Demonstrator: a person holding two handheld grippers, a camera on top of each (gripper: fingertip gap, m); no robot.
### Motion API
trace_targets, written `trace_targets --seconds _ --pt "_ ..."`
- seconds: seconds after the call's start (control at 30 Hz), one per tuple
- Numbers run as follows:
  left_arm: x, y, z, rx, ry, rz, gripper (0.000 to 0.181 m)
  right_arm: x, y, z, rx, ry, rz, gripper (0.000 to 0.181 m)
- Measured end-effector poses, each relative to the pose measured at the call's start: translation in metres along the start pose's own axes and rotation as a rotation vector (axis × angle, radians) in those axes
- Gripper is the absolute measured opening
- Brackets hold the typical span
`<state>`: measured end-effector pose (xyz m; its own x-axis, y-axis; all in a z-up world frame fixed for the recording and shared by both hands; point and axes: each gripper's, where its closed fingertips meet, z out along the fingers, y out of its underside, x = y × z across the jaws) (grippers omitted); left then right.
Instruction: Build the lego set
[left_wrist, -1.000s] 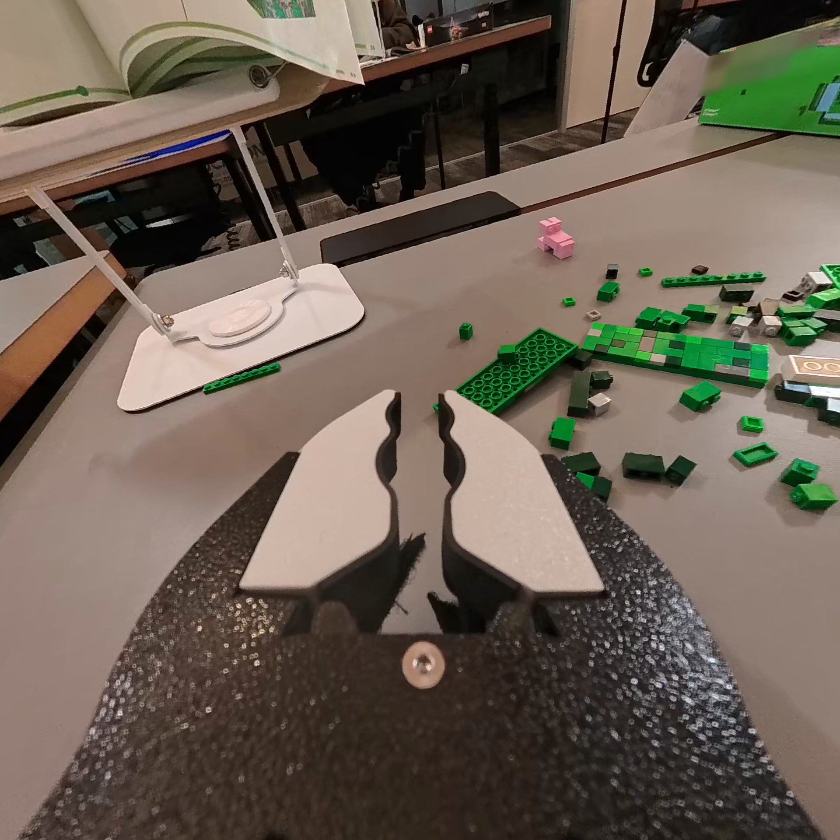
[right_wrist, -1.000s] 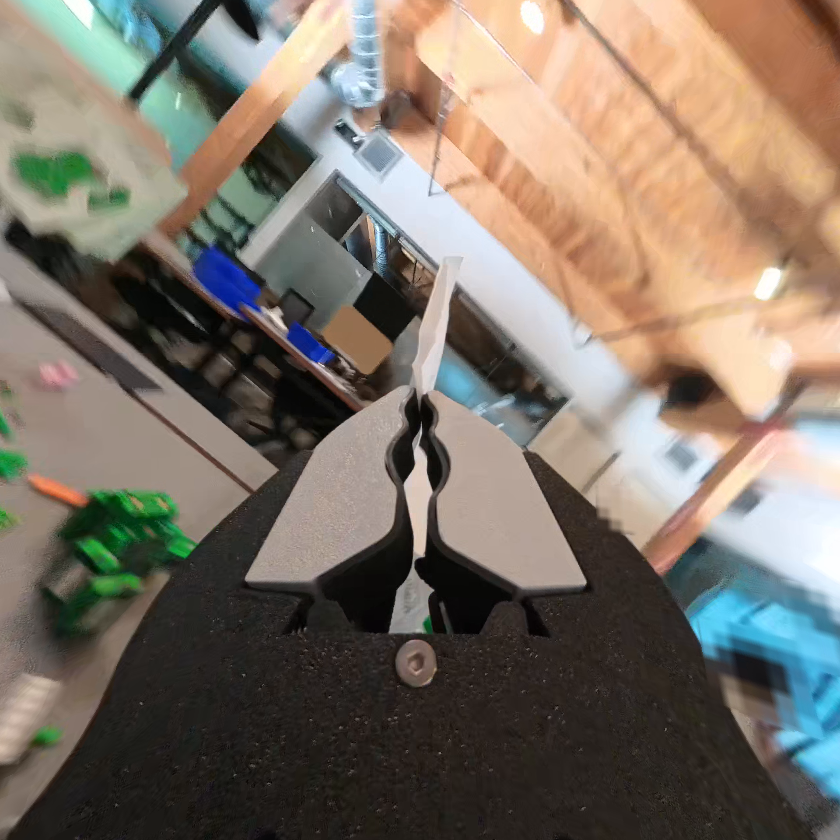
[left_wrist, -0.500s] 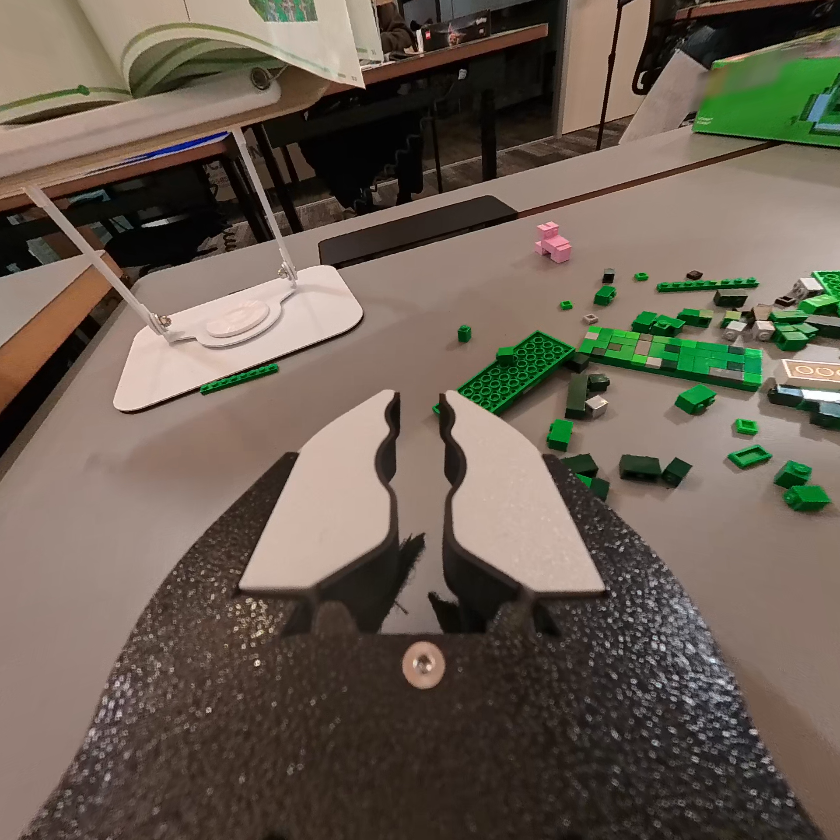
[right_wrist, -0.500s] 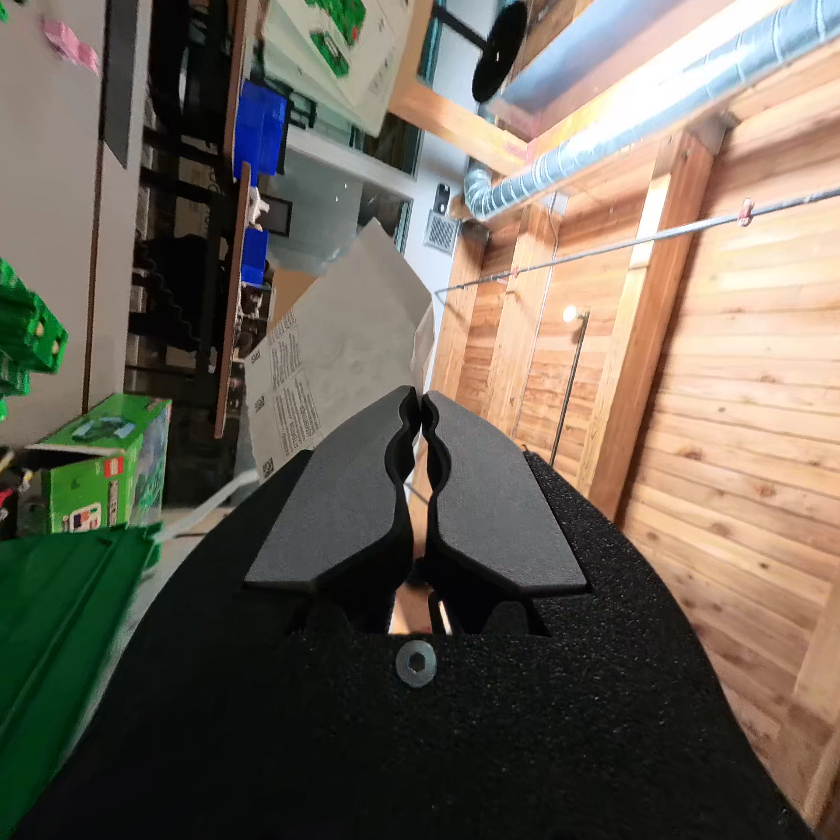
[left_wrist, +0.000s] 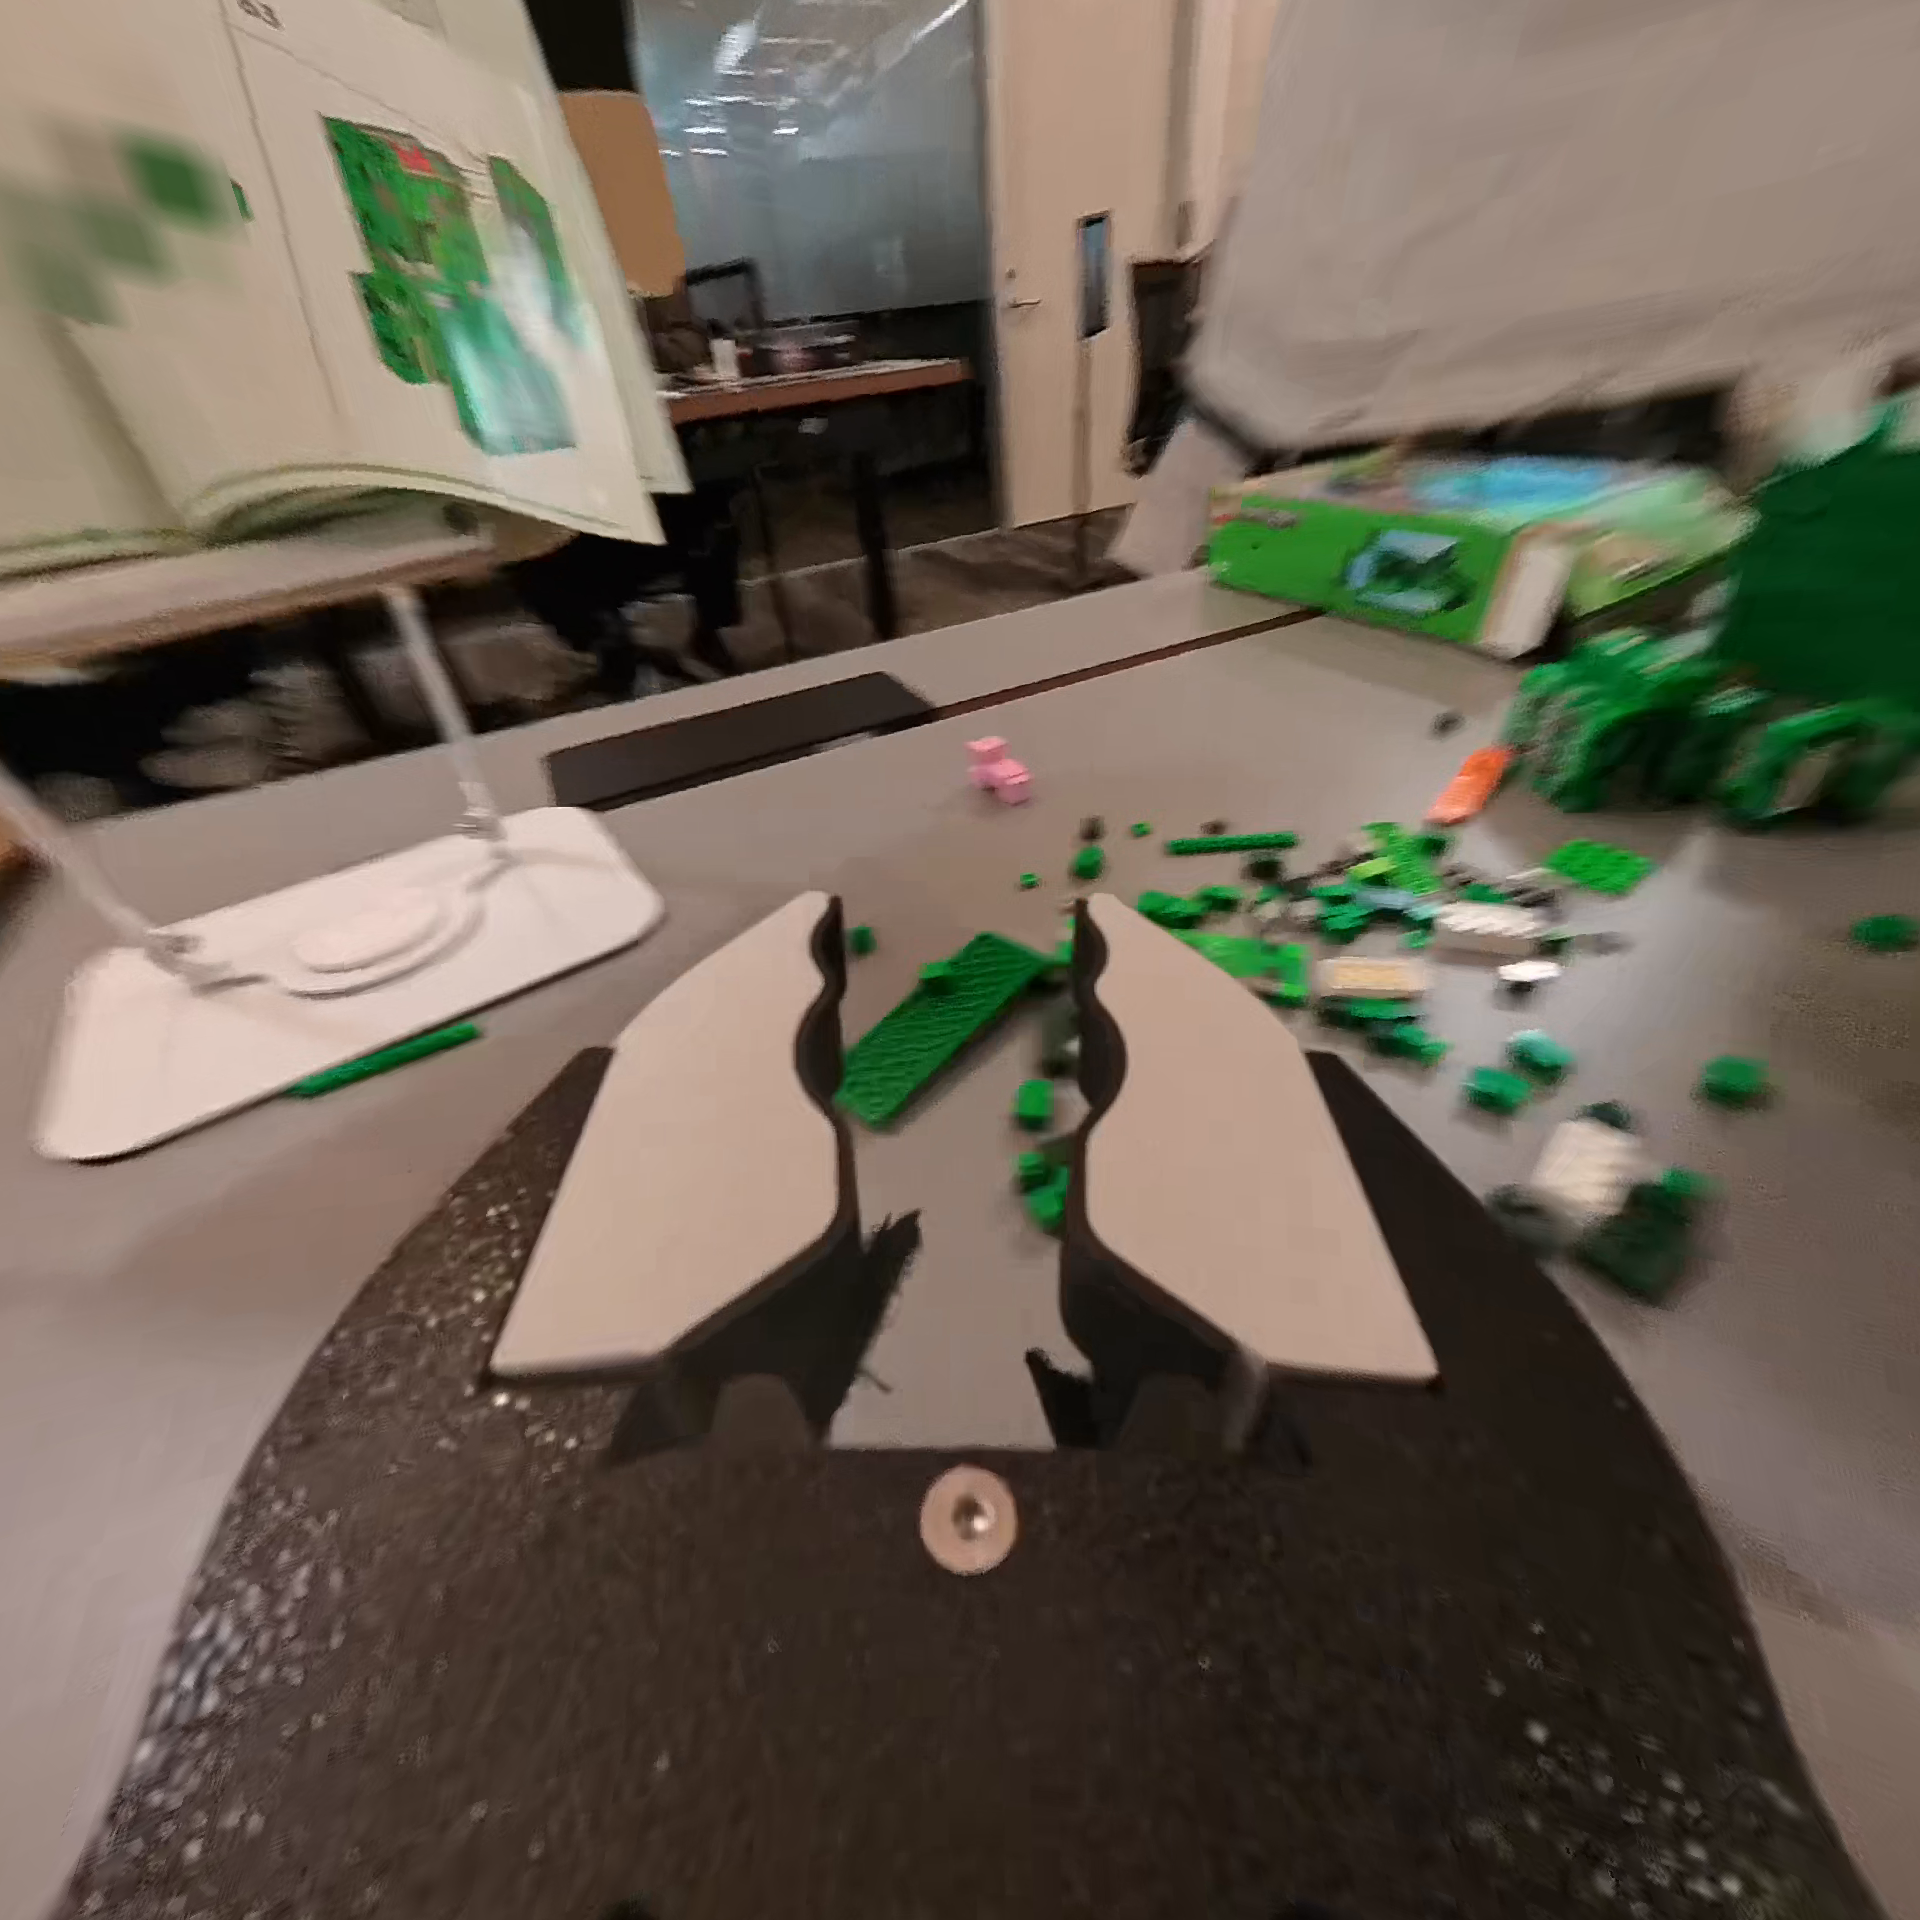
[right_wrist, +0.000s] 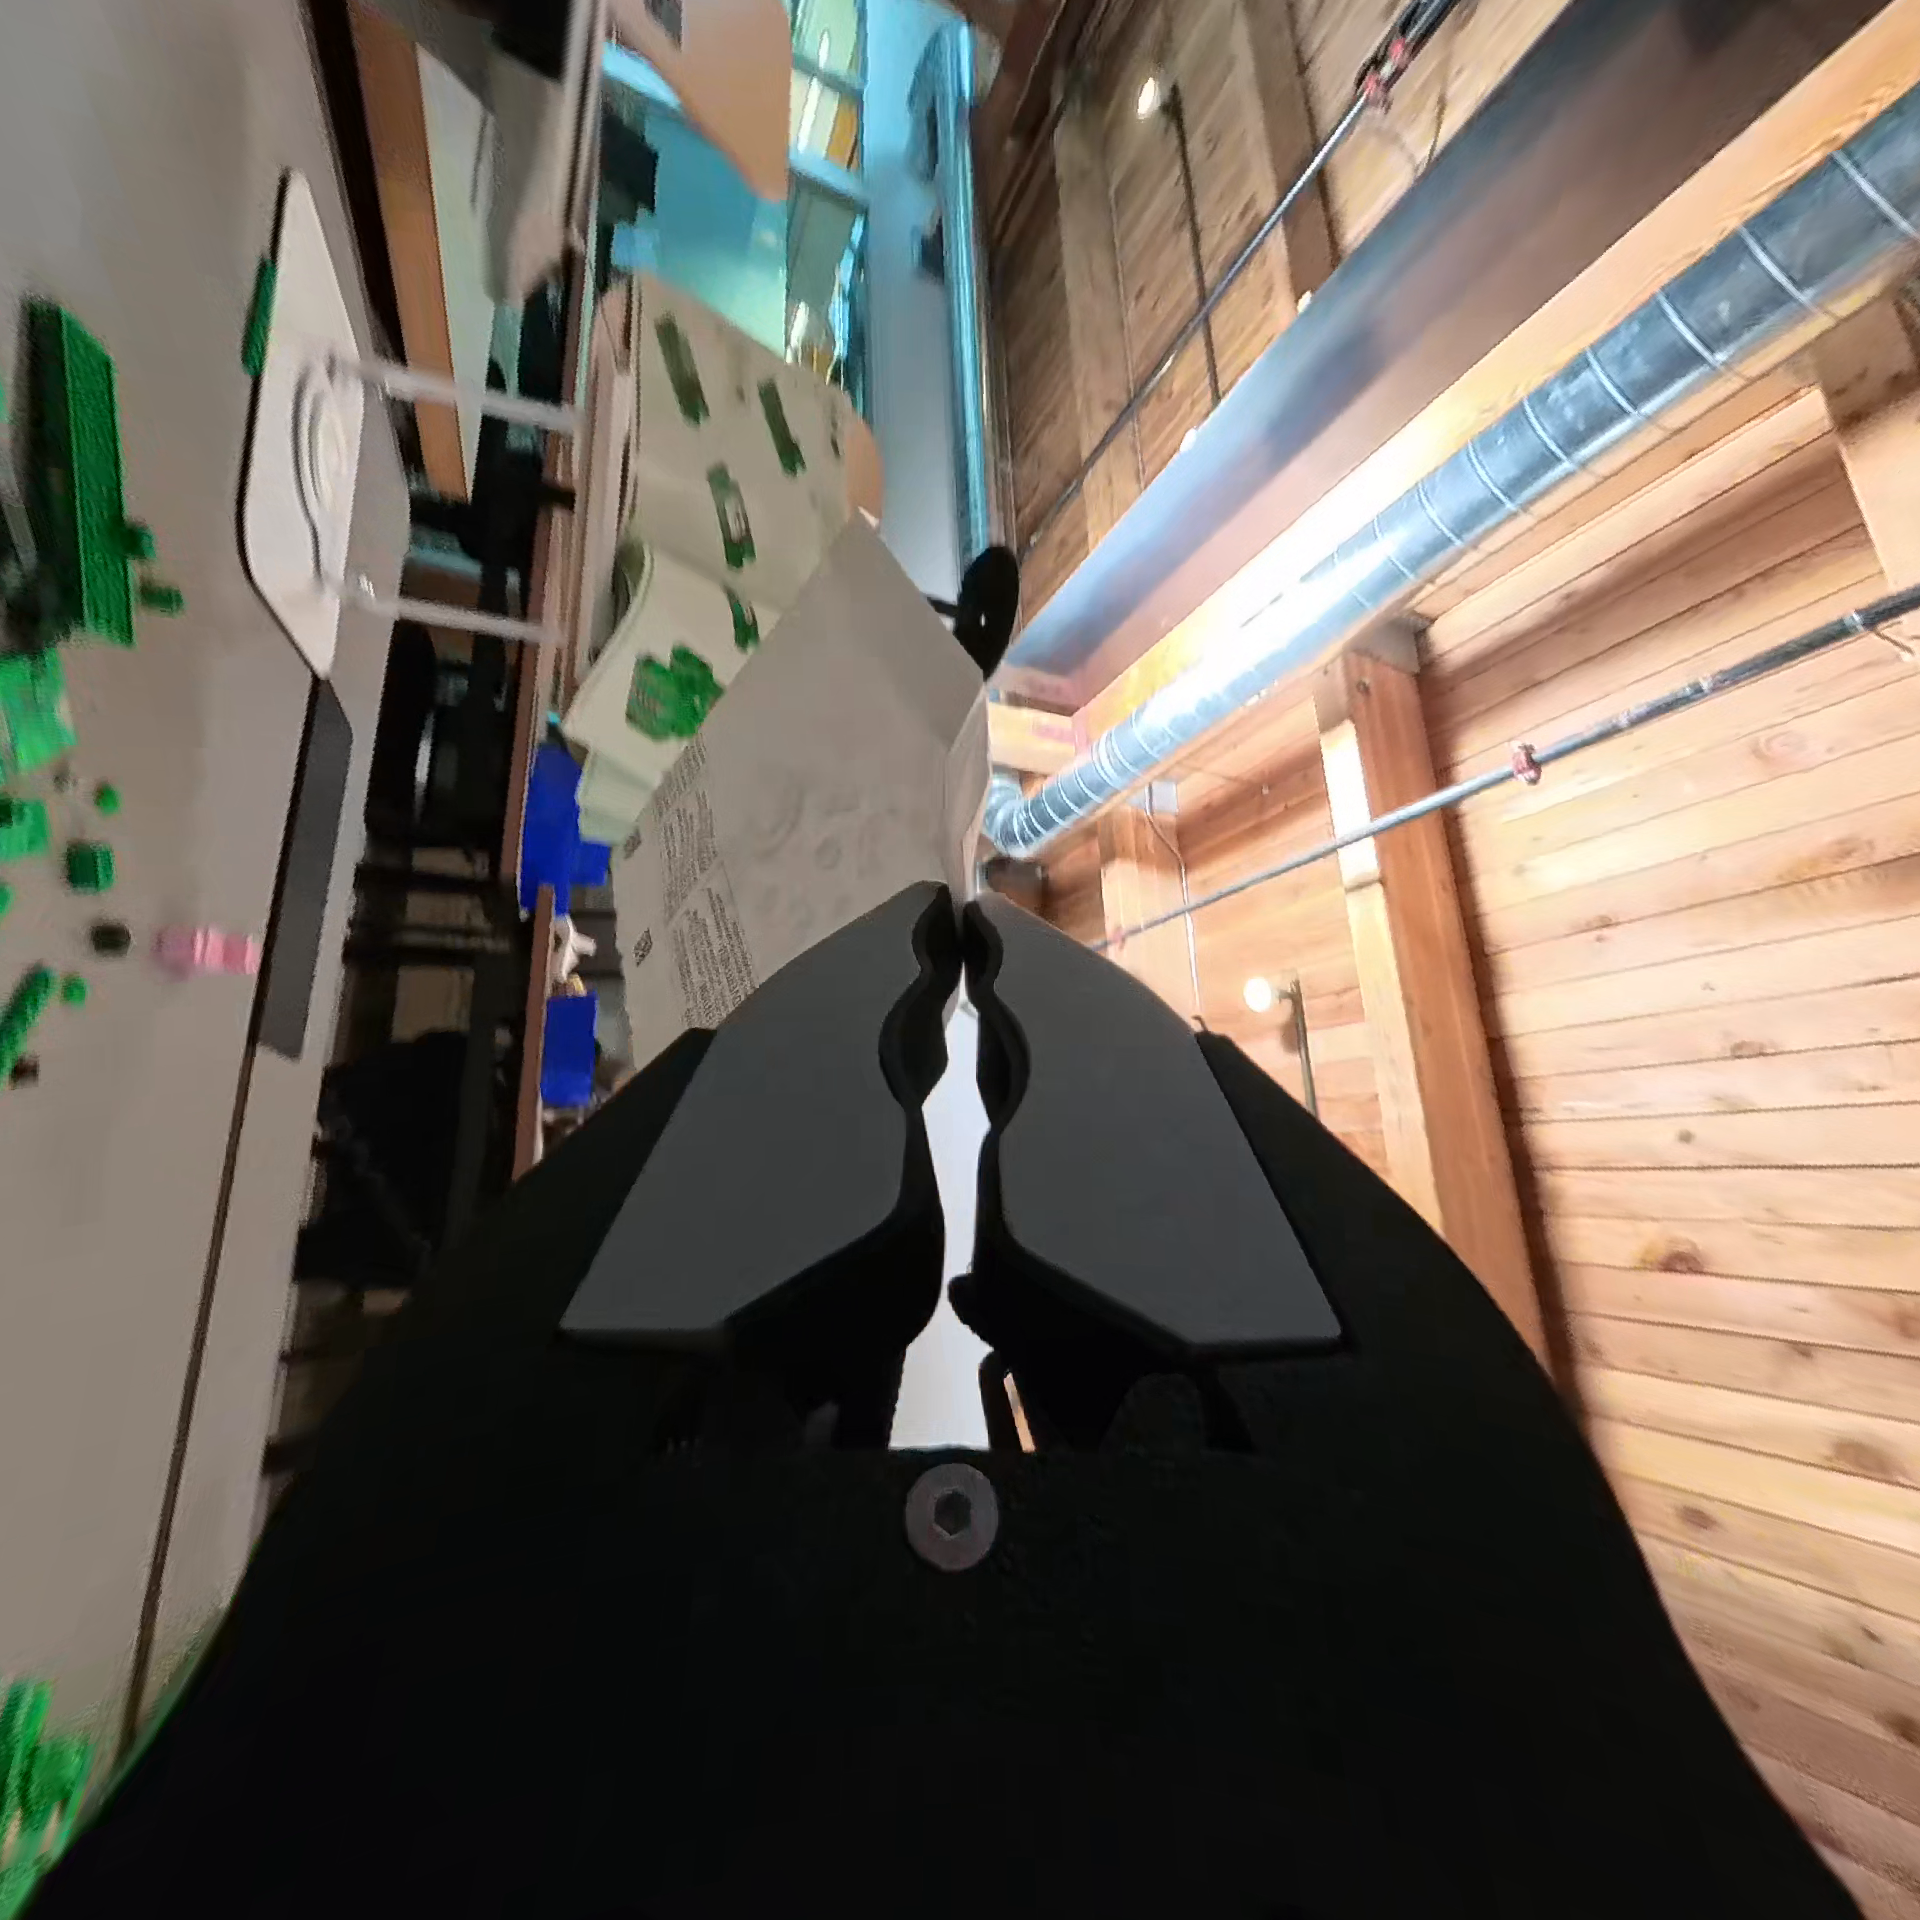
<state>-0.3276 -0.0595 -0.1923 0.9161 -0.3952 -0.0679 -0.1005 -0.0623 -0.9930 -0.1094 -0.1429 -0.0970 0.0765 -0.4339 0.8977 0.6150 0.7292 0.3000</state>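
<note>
My left gripper (left_wrist: 958, 920) is open and empty above the grey table (left_wrist: 260, 1299). A green studded plate (left_wrist: 935, 1023) lies just beyond its fingertips, seen through the gap. Loose green bricks (left_wrist: 1351, 935) are scattered to the right, with a pink pig figure (left_wrist: 1000, 771) farther back. A green partial build (left_wrist: 1662, 727) stands at the far right, blurred. My right gripper (right_wrist: 961, 914) is shut on a white paper bag (right_wrist: 821, 790), held high and rolled sideways. The bag also shows in the left wrist view (left_wrist: 1558, 208).
An open instruction booklet (left_wrist: 312, 260) sits on a white stand (left_wrist: 343, 966) at the left, with a thin green strip (left_wrist: 384, 1060) on its base. A green box (left_wrist: 1455, 561) and an orange tool (left_wrist: 1467, 784) lie at the back right. A black panel (left_wrist: 727, 727) is set into the table. The tips of one gripper are about 25 cm away from the tips of the other. The right gripper is farther from the green studded plate (left_wrist: 935, 1023), some 35 cm, than the left, some 15 cm.
My left gripper has opened from nearly shut and tilted up, so more of the room shows. My right gripper has swung round with the white bag still in it.
</note>
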Motion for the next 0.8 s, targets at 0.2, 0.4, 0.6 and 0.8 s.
trace_targets --seconds 0.2,0.4,0.6,0.8 --pt "0.025 -0.046 -0.040 0.149 0.519 -0.559 0.108 -0.020 -0.046 0.061 0.122 0.048 0.000 0.000" --pt "0.010 -0.058 -0.061 0.266 0.772 -0.923 0.091 -0.045 -0.102 0.099 0.276 0.055 -0.101 0.000" --pt "-0.048 -0.039 -0.070 0.366 0.587 -0.973 0.000 -0.080 -0.136 0.131 0.359 -0.042 -0.093 0.000" --pt "-0.106 0.025 -0.072 0.101 0.229 -1.030 0.000 -0.123 -0.138 0.150 0.307 -0.358 0.372 0.027"
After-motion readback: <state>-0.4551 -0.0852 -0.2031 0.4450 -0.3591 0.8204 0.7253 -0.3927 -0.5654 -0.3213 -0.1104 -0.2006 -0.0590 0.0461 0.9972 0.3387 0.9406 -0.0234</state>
